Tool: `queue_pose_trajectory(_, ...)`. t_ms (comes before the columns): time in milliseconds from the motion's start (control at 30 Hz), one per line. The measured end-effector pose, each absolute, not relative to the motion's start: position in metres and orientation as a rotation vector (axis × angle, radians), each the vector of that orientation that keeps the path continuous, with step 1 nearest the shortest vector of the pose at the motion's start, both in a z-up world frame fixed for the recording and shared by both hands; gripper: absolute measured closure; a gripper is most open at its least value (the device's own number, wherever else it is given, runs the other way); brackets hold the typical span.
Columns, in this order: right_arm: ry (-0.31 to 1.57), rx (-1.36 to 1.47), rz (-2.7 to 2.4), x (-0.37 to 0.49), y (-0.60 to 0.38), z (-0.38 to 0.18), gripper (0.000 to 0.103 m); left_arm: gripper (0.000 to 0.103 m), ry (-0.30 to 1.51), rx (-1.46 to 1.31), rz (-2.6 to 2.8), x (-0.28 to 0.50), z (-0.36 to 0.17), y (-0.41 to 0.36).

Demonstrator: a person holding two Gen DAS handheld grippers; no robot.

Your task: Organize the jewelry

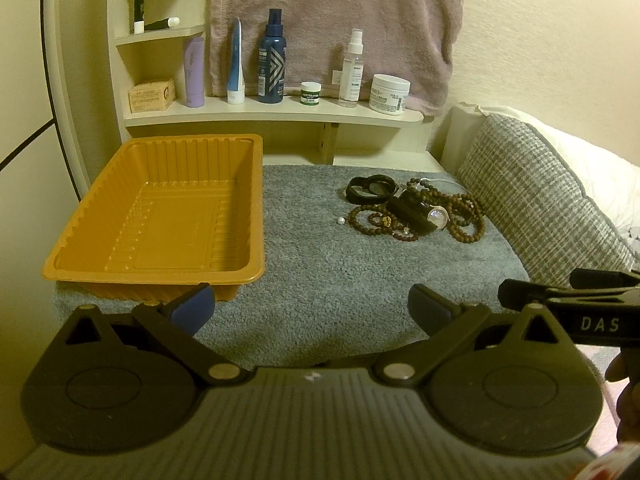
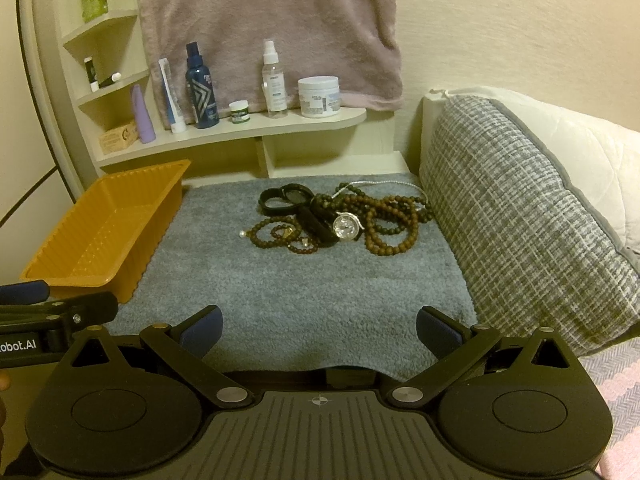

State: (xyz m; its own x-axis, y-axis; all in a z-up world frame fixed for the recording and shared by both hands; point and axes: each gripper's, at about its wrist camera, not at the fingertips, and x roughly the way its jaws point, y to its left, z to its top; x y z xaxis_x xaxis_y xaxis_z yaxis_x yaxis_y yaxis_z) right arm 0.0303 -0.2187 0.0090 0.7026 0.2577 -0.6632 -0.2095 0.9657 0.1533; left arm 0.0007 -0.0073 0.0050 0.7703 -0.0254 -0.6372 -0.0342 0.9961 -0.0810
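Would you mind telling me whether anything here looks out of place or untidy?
Yes: the jewelry lies in a tangled heap on the grey mat, with bead strands, a watch and black bands overlapping. One pearl sits loose beside it. The orange tray holds nothing.

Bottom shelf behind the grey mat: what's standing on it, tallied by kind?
Tubes: 2, purple tube, white-blue tube
Bottles: 2, dark blue bottle, clear bottle
Jars: 2, small green jar, big white jar
Boxes: 1, cardboard box
Total: 7
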Motion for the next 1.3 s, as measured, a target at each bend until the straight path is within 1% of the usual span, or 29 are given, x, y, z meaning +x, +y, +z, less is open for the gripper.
queue_pose_trajectory(300, 0.695, 0.063, 0.293, 0.034, -0.217, 0.019, 0.000, 0.004, 0.663, -0.163, 0.028, 0.006, 0.013, 0.019)
queue_pose_trajectory(467, 0.672, 0.078, 0.326, 0.044, -0.212, 0.020, 0.000, 0.005, 0.637, -0.213, 0.058, 0.012, 0.019, 0.057)
queue_pose_trajectory(567, 0.658, 0.094, 0.339, 0.050, -0.208, 0.021, 0.001, 0.009, 0.624, -0.234, 0.071, 0.013, 0.021, 0.084)
queue_pose_trajectory(633, 0.659, 0.097, 0.335, 0.056, -0.205, 0.020, 0.001, 0.014, 0.607, -0.250, 0.083, 0.012, 0.023, 0.106)
queue_pose_trajectory(733, 0.669, 0.083, 0.328, 0.064, -0.197, 0.017, 0.001, 0.016, 0.592, -0.255, 0.093, 0.009, 0.023, 0.141)
queue_pose_trajectory(800, 0.682, 0.070, 0.322, 0.070, -0.191, 0.014, 0.001, 0.020, 0.594, -0.248, 0.104, 0.011, 0.020, 0.164)
queue_pose_trajectory(867, 0.695, 0.058, 0.318, 0.075, -0.185, 0.010, 0.001, 0.028, 0.614, -0.234, 0.123, 0.015, 0.013, 0.187)
queue_pose_trajectory(900, 0.702, 0.050, 0.317, 0.077, -0.182, 0.008, 0.001, 0.035, 0.628, -0.234, 0.126, 0.017, 0.009, 0.198)
queue_pose_trajectory(967, 0.719, 0.028, 0.319, 0.081, -0.174, 0.004, 0.001, 0.038, 0.657, -0.244, 0.129, 0.024, 0.001, 0.218)
queue_pose_trajectory(1033, 0.732, 0.010, 0.320, 0.083, -0.167, 0.001, 0.001, 0.048, 0.697, -0.280, 0.101, 0.032, -0.009, 0.235)
queue_pose_trajectory(1100, 0.745, -0.003, 0.319, 0.086, -0.161, -0.002, 0.001, 0.049, 0.740, -0.305, 0.070, 0.041, -0.018, 0.246)
queue_pose_trajectory(1133, 0.752, -0.010, 0.319, 0.087, -0.158, -0.003, 0.001, 0.054, 0.754, -0.312, 0.054, 0.046, -0.022, 0.250)
queue_pose_trajectory(1300, 0.778, -0.030, 0.312, 0.093, -0.149, -0.010, 0.001, 0.070, 0.825, -0.323, 0.009, 0.062, -0.039, 0.260)
